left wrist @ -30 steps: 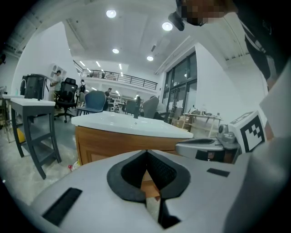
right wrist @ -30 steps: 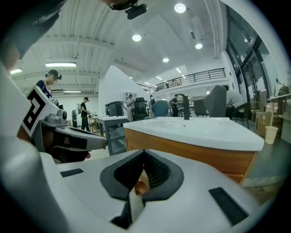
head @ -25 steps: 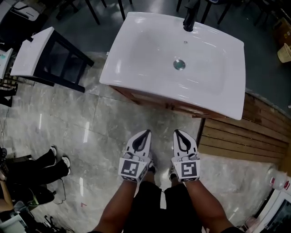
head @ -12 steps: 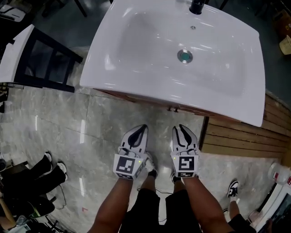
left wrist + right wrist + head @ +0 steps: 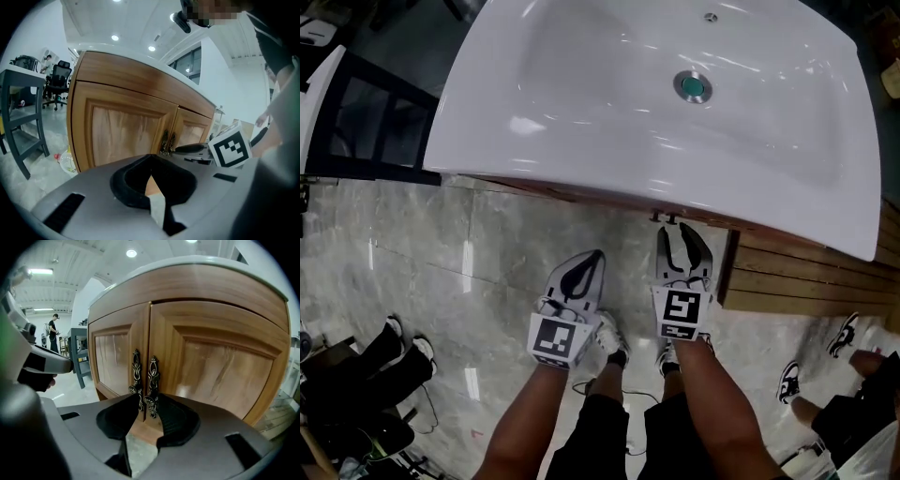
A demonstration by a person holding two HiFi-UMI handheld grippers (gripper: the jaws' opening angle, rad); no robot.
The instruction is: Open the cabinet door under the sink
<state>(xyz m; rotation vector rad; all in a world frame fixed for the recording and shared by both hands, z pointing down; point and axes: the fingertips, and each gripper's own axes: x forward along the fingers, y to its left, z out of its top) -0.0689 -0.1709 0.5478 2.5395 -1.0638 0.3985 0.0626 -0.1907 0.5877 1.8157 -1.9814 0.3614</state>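
Door handles (image 5: 153, 376) sit just ahead of your right tool (image 5: 148, 397), whose jaws have just been opening with nothing gripped; it's moved closer to them.

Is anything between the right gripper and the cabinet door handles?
Nothing visible. The right gripper has just been opening its jaws, holding nothing; the two ornate dark metal handles on the closed wooden cabinet doors sit straight ahead.

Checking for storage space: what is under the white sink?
Under the sink stands a wooden cabinet, its two doors closed, ornate handles side by side at the middle. The doors cover its inside, so any contents cannot be seen.
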